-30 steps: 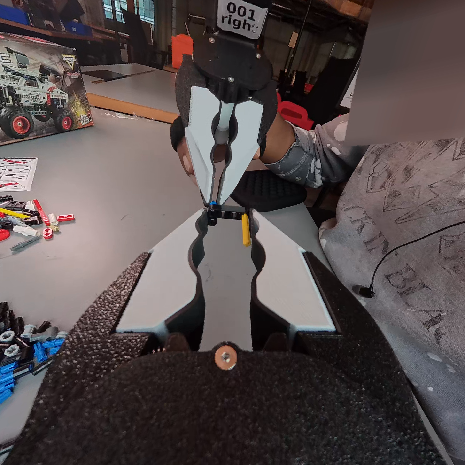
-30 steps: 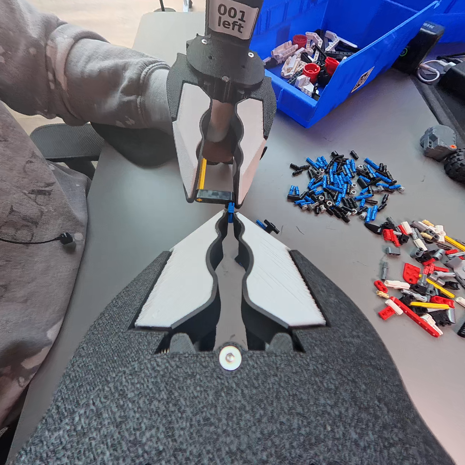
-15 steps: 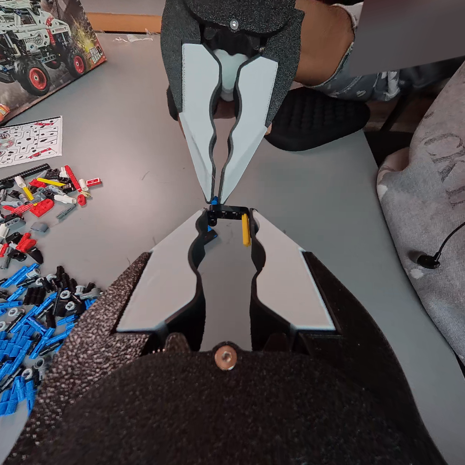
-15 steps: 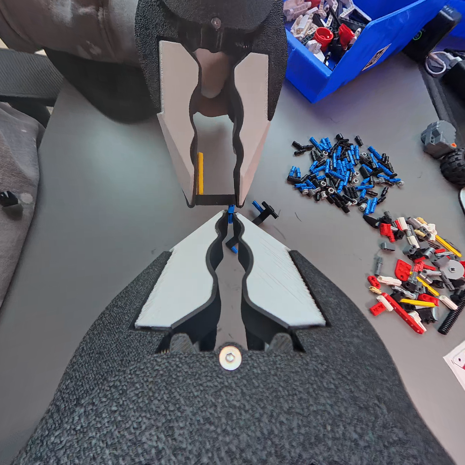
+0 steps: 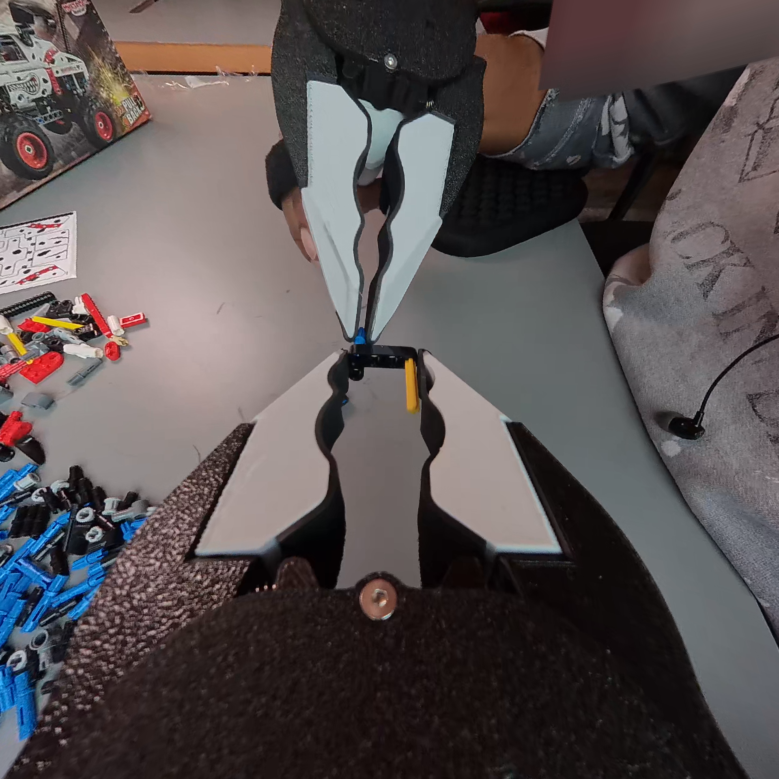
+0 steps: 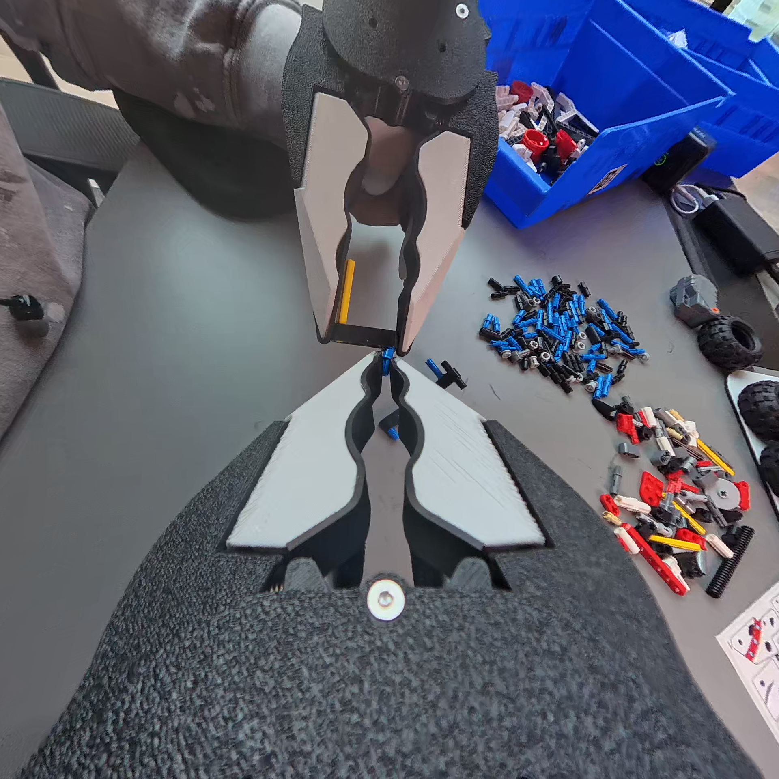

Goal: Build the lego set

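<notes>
My left gripper (image 5: 382, 358) is shut on a short black beam (image 5: 381, 356) held crosswise between its tips. A yellow axle (image 5: 411, 385) sticks out of the beam's right end toward the camera. My right gripper (image 6: 385, 358) is shut on a blue pin (image 6: 385, 362) and meets the left gripper tip to tip. In the left wrist view the right gripper (image 5: 362, 337) comes in from above and the blue pin (image 5: 359, 337) touches the beam's left end. In the right wrist view the left gripper (image 6: 363, 341) holds the beam (image 6: 364, 335) with the axle (image 6: 345, 291). How deep the pin sits cannot be seen.
On the grey table (image 6: 168, 337) lie a pile of blue and black pins (image 6: 560, 333), mixed red, yellow and grey parts (image 6: 674, 497), tyres (image 6: 729, 343) and a loose blue pin with a black part (image 6: 447, 373). A blue bin (image 6: 590, 202) stands behind. The set box (image 5: 55, 92) and a sticker sheet (image 5: 38, 253) are far left. Left and right tips are no more than a few centimetres apart.
Both grippers have tipped down toward the table and stayed tip to tip. The blue pin remains at the beam's end. Both grips are unchanged.
</notes>
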A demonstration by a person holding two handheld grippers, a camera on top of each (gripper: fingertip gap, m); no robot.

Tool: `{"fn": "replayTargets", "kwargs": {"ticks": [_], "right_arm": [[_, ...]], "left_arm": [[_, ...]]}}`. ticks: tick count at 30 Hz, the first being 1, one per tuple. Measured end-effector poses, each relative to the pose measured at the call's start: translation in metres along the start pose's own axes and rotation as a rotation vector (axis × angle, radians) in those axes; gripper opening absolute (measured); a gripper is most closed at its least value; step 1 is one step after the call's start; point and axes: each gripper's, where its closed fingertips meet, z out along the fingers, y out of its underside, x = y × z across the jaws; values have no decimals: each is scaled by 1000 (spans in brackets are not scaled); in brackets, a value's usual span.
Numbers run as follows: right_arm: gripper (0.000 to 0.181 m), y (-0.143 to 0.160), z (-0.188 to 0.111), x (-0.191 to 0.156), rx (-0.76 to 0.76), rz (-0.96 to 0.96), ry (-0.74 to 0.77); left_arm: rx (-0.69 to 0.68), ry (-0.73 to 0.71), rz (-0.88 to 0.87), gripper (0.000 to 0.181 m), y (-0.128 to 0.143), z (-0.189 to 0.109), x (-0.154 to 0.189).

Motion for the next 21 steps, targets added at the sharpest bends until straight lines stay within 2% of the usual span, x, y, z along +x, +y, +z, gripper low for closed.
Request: {"fn": "replayTargets", "kwargs": {"ticks": [10,21], "right_arm": [[1,-5,-4,-2,19,-92,62],[1,-41,-28,4,231,-60,101]], "left_arm": [[78,103,-122,32,-7,-2,4],[407,290,-377,31,-49,-22,6]]}}
